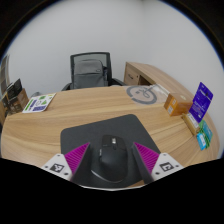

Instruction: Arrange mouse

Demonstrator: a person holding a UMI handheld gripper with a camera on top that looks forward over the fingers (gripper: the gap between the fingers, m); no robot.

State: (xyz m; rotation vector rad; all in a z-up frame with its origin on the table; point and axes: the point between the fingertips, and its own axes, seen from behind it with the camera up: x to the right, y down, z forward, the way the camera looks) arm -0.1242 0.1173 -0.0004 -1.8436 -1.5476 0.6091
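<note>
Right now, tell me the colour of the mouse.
Black, seen in the gripper view: the mouse sits between the fingers.

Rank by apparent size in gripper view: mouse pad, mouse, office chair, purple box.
1. mouse pad, widest.
2. office chair and mouse look about alike; the mouse stands between the open gripper fingers, near the camera, so no ranking.
3. purple box, smallest.

Bare desk (100, 105) beyond mouse (110, 157)
</note>
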